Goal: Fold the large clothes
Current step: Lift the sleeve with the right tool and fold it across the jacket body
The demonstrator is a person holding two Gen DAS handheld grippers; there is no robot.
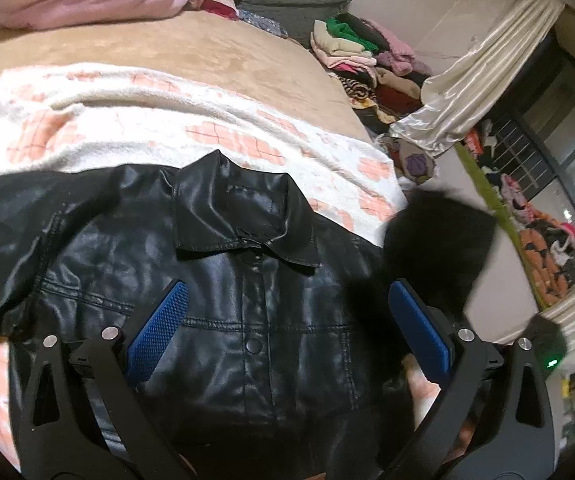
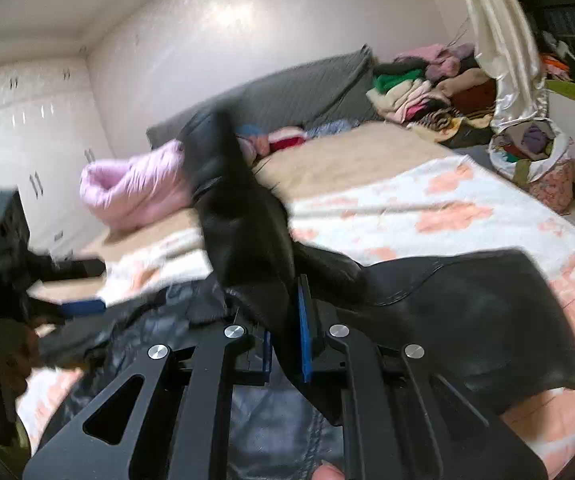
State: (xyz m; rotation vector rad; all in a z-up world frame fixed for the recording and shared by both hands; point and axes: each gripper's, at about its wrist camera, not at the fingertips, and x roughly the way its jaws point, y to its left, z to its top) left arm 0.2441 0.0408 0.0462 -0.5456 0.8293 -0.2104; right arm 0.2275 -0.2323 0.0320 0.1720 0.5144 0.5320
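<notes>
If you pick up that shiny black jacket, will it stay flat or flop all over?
It will probably flop: the sleeve pinched in the right gripper already bends and hangs limp. The black jacket looks glossy like leather, so it may slip in a loose grip. Its thick creases suggest it's fairly heavy for clothing. The left gripper hovers open over its front.

Warm indoor light, fairly bright, w/ soft glare on the wall (image 2: 227, 16) above the bed (image 2: 359, 156) and sheen on the black leather jacket (image 1: 223, 280); right wrist view motion-blurred, esp. the lifted sleeve (image 2: 231, 200), left wrist view sharper, both w/ heavy fisheye bending & dark corners.
</notes>
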